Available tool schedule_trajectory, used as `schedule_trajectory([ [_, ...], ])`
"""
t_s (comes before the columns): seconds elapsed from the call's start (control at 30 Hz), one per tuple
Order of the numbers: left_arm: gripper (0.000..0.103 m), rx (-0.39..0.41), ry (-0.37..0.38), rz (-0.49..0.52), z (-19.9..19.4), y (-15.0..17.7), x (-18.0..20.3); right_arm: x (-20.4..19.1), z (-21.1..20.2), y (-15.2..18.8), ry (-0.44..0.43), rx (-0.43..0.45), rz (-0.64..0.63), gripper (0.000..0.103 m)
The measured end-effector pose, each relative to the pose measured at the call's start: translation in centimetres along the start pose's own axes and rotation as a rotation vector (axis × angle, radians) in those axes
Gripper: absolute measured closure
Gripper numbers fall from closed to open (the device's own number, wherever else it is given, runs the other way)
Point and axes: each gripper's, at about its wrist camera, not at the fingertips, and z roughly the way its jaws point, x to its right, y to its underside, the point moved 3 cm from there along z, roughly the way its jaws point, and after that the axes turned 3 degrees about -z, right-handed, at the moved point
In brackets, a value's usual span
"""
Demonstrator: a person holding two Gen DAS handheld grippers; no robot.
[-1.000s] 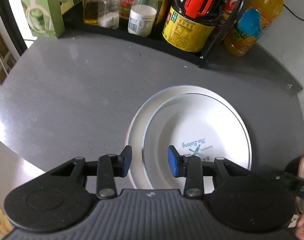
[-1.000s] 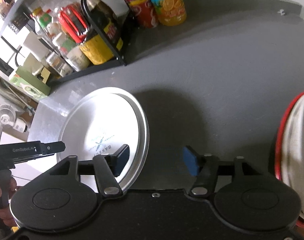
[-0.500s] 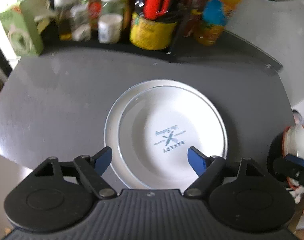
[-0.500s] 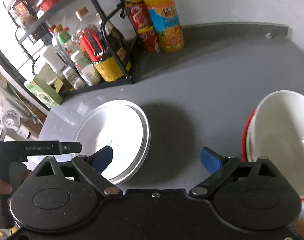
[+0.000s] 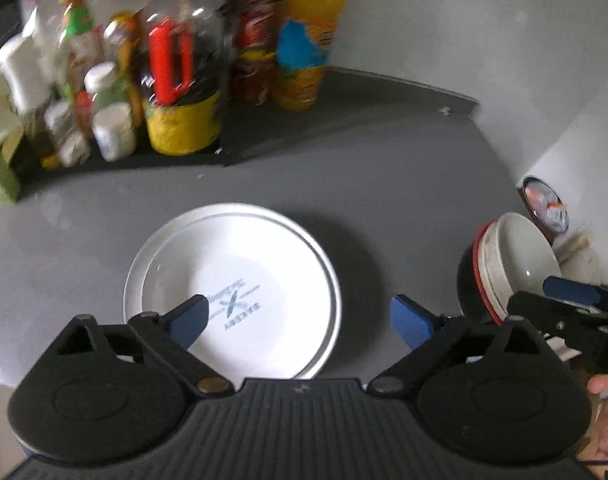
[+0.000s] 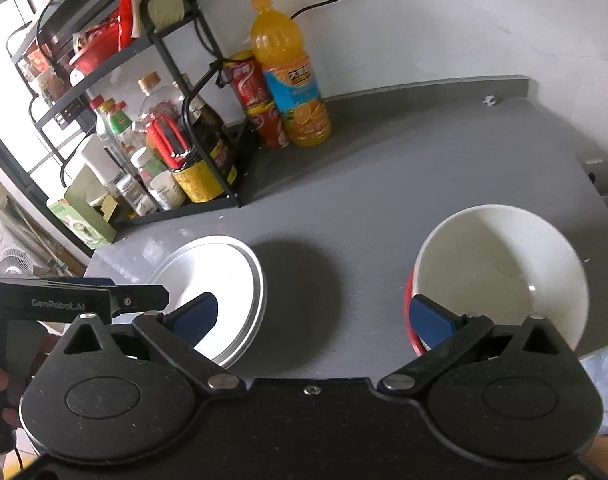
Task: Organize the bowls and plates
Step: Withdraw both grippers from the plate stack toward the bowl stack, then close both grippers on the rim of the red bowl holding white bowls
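Two white plates are stacked (image 5: 239, 272) on the grey countertop (image 5: 384, 184); the top one carries a blue bakery print. My left gripper (image 5: 299, 318) hovers open over the stack's near edge, holding nothing. Nested bowls (image 5: 508, 268), white inside a red-rimmed black one, stand at the right. In the right wrist view the plate stack (image 6: 219, 280) lies left and the white bowl (image 6: 500, 276) right. My right gripper (image 6: 312, 316) is open above the bare counter between them, its right finger in front of the bowl's rim.
A black wire rack (image 6: 175, 120) packed with sauce bottles and jars lines the back left. An orange juice bottle (image 6: 291, 80) and red cans (image 6: 255, 104) stand beside it against the white wall. A green carton (image 6: 81, 224) sits at the counter's left edge.
Both grippers have opened wide and pulled up and back from the plates. The left view has swung right, and the bowls have come into view.
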Motion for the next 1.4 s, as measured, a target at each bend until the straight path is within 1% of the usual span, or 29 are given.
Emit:
schedule_trajectory([
  [0.03, 0.001, 0.011, -0.005, 0.015, -0.2, -0.1, 0.6, 0.3, -0.2, 0.0, 0.004, 0.004, 0.001, 0.000],
  [0.07, 0.001, 0.016, 0.000, 0.016, -0.3, -0.3, 1.1, 0.6, -0.5, 0.1, 0.010, 0.008, 0.004, 0.000],
  [0.17, 0.001, -0.001, 0.028, 0.019, -0.1, -0.7, 2.3, 1.6, -1.2, 0.1, 0.024, 0.018, 0.020, 0.000],
  [0.4, 0.001, -0.022, 0.067, 0.080, 0.8, -1.1, 5.8, 4.4, -3.0, 0.8, 0.068, 0.043, 0.066, 0.000],
  [0.73, 0.001, -0.073, 0.139, 0.156, 2.6, -0.4, 11.0, 9.0, -5.0, 2.7, 0.140, 0.046, 0.164, 0.000],
  [0.83, 0.001, -0.088, 0.150, 0.179, 3.2, -0.2, 12.5, 10.3, -5.4, 3.3, 0.156, 0.044, 0.191, 0.000],
  [0.93, 0.001, -0.105, 0.163, 0.180, 3.8, -0.1, 13.8, 11.6, -5.6, 3.8, 0.171, 0.036, 0.214, 0.000],
  [1.1, 0.001, -0.125, 0.156, 0.195, 5.0, 0.1, 15.7, 13.7, -5.7, 4.8, 0.191, 0.017, 0.248, 0.000],
  [1.4, 0.001, -0.172, 0.135, 0.188, 7.9, 0.3, 17.5, 17.2, -4.8, 5.9, 0.185, 0.002, 0.320, 0.000],
])
